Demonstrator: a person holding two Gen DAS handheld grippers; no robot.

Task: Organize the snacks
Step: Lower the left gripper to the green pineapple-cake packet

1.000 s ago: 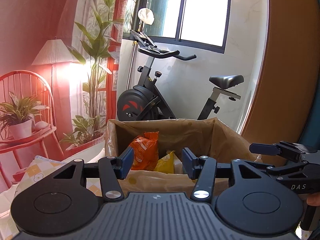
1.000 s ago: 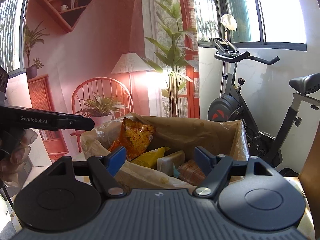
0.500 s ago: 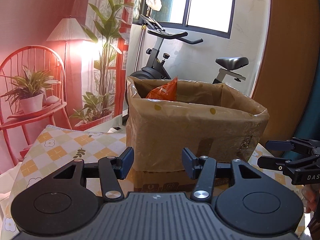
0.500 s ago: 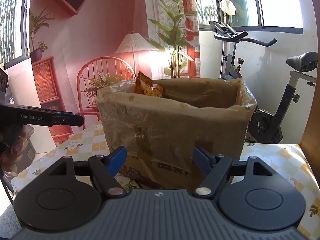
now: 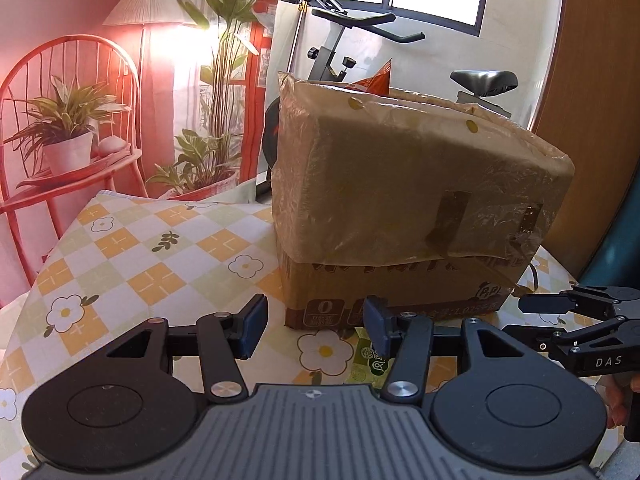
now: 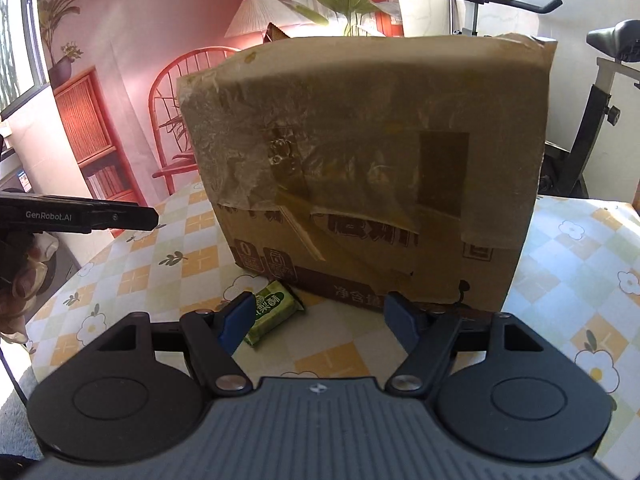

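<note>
The worktop (image 6: pixel 580 248), under a checked cloth with flowers, carries a large cardboard box (image 6: pixel 372 168) wrapped in clear plastic film, which fills the right wrist view from 10 to 2 o'clock and stands at 1 o'clock in the left wrist view. An orange snack packet (image 5: pixel 376 80) pokes above the box rim at 12 o'clock in the left view; whatever else the box holds is hidden behind its near wall. A small green wrapped snack (image 6: pixel 274 312) lies on the cloth just beside the box's near bottom edge, at 11 o'clock from the right gripper (image 6: pixel 320 322). That gripper's jaws stand fairly wide and are closing, with the snack just inside the left pad and nothing pressed between them. The left gripper (image 5: pixel 316 330) has its jaws moderately apart and empty, the green snack partly hidden behind its right pad. The step in hand looks like picking up the loose snack to put it in the box; the next move calls for centring the right jaws over the wrapper, then pinching. The wrapper's print is too small to read.
</note>
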